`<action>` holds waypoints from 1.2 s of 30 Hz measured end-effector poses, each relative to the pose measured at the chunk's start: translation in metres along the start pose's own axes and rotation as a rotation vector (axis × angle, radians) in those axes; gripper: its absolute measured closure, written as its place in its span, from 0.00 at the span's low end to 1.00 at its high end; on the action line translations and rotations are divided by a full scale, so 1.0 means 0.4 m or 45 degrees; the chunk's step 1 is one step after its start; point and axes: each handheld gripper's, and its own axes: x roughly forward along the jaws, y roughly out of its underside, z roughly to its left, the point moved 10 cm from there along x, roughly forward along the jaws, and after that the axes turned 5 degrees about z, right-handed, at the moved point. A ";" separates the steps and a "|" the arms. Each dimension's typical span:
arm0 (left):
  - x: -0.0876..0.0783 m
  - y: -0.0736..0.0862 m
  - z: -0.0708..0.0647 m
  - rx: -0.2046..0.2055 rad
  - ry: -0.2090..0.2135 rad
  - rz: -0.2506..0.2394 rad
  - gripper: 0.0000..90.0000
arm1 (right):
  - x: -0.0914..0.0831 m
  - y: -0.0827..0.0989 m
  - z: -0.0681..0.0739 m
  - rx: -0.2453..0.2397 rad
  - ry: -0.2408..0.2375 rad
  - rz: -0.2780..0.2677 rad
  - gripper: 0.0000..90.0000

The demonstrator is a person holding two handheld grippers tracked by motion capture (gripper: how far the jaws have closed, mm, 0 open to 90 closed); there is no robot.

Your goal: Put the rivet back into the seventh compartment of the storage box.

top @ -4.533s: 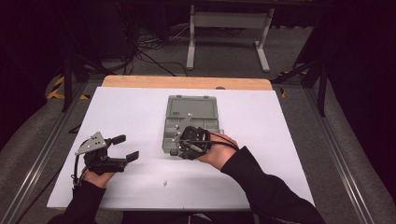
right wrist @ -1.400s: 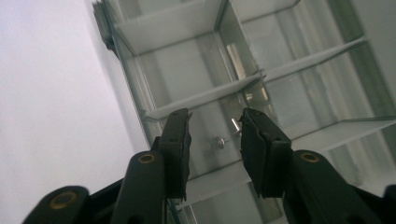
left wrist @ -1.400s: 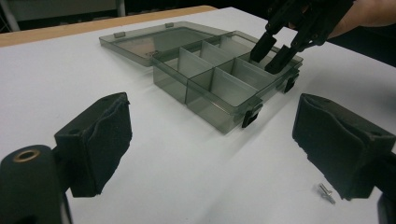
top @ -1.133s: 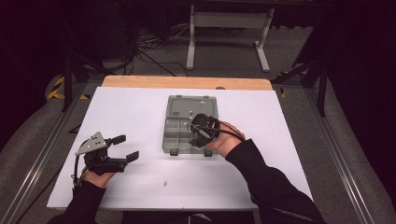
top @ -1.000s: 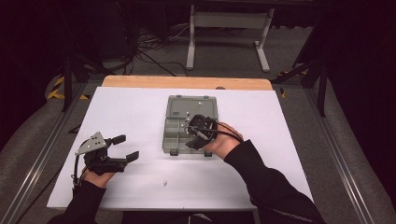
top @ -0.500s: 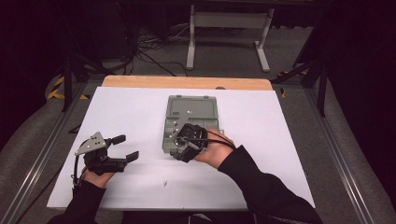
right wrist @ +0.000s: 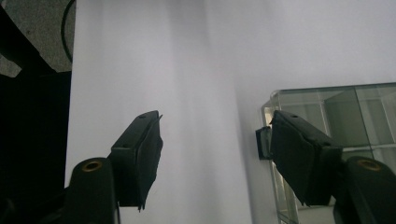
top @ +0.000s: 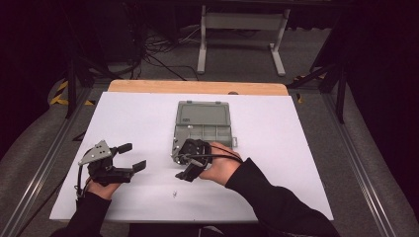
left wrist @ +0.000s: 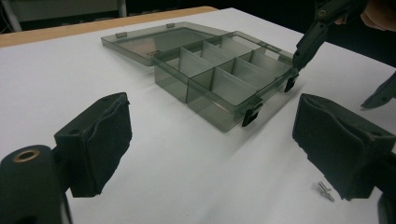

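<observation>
Smoky-grey translucent plastic is forming the compartment box, which is lying open at the centre of the white tabletop in the high view, its lid folded flat behind it and 2 dark latches hanging off the front wall. Its cells are looking empty in the left gripper view. A small metal screw is lying loose at the lower right of that view, well apart from the box.

The right gripper is hovering at the box's front left corner; its jaws have just been opening, with nothing between them. The left gripper is resting at the lower left, jaws apart and empty.

Risks, as I judge them: a jaw could catch the light box's rim and skid it, or knock the tiny screw away across the tabletop.
</observation>
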 end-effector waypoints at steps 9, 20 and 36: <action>-0.002 0.001 0.001 -0.003 -0.003 -0.001 0.14 | 0.015 -0.019 0.024 -0.033 -0.018 0.005 0.36; 0.001 -0.001 0.001 0.001 0.001 -0.004 0.14 | 0.043 -0.018 0.044 -0.049 -0.043 0.035 0.35; 0.003 -0.001 0.002 -0.006 0.004 0.002 0.14 | 0.111 0.002 0.093 -0.097 -0.109 0.109 0.35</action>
